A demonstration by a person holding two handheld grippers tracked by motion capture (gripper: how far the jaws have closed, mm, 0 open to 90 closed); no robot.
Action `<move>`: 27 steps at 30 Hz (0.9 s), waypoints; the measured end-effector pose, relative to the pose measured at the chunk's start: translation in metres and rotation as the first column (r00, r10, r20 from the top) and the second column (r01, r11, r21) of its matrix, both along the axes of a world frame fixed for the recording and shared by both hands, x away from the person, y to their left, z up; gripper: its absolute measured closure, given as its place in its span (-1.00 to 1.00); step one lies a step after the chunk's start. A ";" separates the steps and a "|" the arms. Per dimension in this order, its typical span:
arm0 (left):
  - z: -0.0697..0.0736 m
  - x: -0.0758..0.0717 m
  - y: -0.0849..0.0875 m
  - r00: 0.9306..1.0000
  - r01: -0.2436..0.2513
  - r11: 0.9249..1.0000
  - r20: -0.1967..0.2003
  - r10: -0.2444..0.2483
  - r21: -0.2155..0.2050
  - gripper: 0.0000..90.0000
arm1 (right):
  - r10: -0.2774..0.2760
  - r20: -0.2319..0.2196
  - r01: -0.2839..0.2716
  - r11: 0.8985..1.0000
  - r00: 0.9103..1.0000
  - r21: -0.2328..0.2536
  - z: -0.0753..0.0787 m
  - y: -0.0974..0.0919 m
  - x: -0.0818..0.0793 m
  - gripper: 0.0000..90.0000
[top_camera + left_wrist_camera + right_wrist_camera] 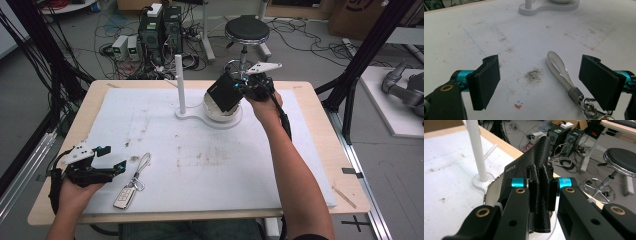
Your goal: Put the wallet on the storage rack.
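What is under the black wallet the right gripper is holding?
The black wallet, clamped in the right gripper, hangs over a white round dish on the stand's base. The wallet covers most of the dish's inside, so any contents cannot be seen.

Car key point(125, 196) with strap; stool point(247, 30) behind table.

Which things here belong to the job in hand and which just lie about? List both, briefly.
In the job:
- black leather wallet, clamped in the right gripper
- round white dish on the white post stand, beneath the wallet

Lying about:
- silver car key fob with grey strap, beside the open left gripper
- black round stool
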State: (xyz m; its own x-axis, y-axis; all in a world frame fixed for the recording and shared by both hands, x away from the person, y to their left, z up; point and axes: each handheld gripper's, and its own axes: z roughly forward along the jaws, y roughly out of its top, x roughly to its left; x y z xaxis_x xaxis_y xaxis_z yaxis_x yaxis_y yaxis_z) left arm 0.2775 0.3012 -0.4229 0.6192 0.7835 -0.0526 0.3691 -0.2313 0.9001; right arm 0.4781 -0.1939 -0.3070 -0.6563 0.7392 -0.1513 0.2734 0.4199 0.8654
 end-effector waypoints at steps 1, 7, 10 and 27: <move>0.000 0.000 0.000 1.000 -0.002 1.000 0.000 0.002 -0.001 -0.62 | -0.002 -0.003 0.002 1.000 1.000 -0.014 -0.002 0.001 0.001 0.90; 0.000 0.000 0.000 1.000 -0.001 1.000 -0.001 0.001 0.002 -0.62 | -0.006 -0.006 0.006 0.998 1.000 -0.062 -0.007 0.008 0.002 0.90; 0.000 0.000 0.000 1.000 -0.001 1.000 0.000 0.001 0.001 -0.62 | -0.005 -0.008 0.004 0.997 1.000 -0.082 -0.012 0.014 0.003 0.90; -0.001 0.000 -0.001 1.000 0.002 1.000 -0.006 -0.002 0.004 -0.62 | -0.049 -0.059 0.046 0.997 0.997 -0.055 -0.020 0.014 0.000 0.17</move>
State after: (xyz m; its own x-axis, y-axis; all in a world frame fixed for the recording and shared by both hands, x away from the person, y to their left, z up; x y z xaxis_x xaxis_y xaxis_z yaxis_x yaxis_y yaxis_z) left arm 0.2773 0.2999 -0.4237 0.6205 0.7824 -0.0526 0.3736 -0.2360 0.8970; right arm 0.4782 -0.1796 -0.3273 -0.6295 0.7617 -0.1533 0.3449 0.4507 0.8234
